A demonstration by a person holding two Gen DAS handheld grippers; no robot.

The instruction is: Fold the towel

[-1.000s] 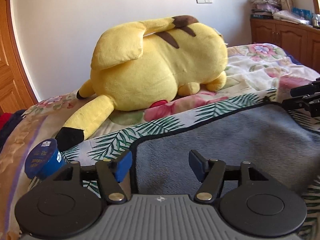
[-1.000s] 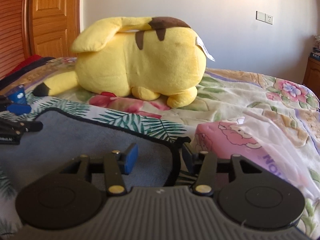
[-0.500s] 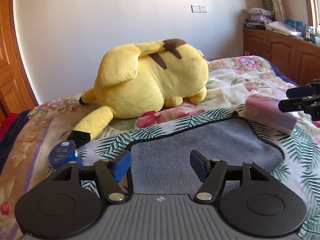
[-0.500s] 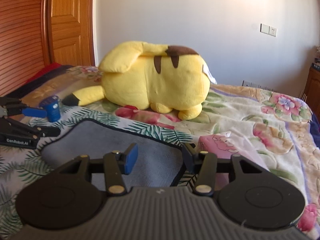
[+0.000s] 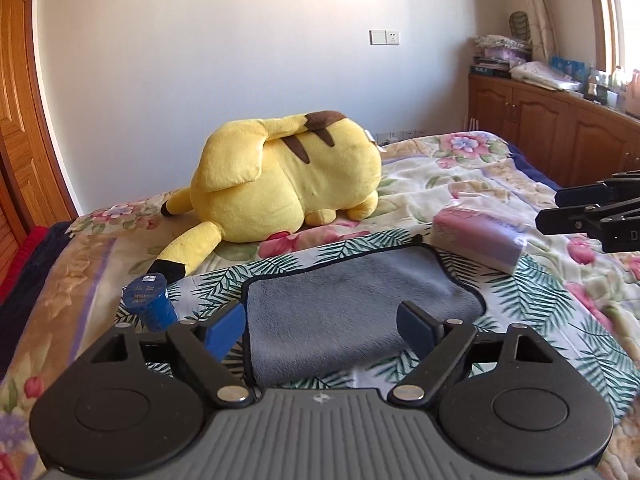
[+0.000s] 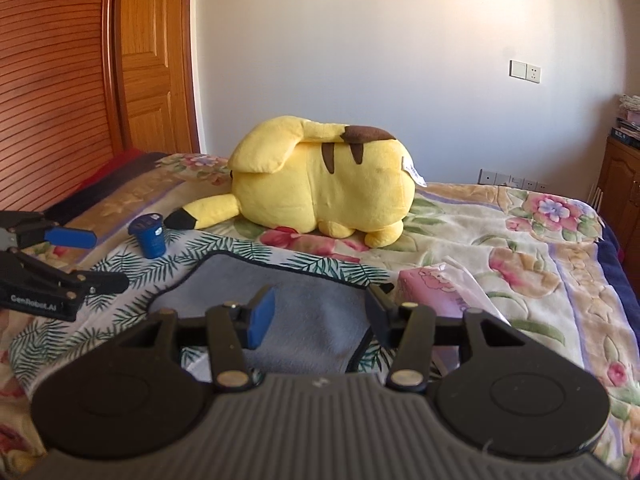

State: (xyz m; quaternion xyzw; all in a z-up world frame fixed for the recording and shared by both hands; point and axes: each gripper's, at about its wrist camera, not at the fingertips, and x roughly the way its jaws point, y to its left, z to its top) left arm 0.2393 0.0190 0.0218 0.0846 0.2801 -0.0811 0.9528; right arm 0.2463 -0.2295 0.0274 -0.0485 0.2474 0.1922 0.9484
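A grey towel (image 5: 352, 300) with a dark edge lies folded on a palm-leaf cloth on the bed; it also shows in the right wrist view (image 6: 296, 304). My left gripper (image 5: 322, 330) is open and empty, raised above the towel's near left edge. My right gripper (image 6: 320, 320) is open and empty, raised above the towel's near right corner. Each gripper shows in the other's view: the right gripper (image 5: 596, 216) at the right edge, the left gripper (image 6: 60, 264) at the left edge.
A large yellow plush (image 5: 288, 184) lies behind the towel. A blue cup (image 5: 150, 300) stands left of the towel. A pink tissue pack (image 5: 480, 240) lies at its right. Wooden cabinets (image 5: 560, 136) stand at the far right, a wooden door (image 6: 152, 60) at the left.
Both grippers have pulled back and up from the towel, staying open. The towel lies where it was, now smaller in both views.
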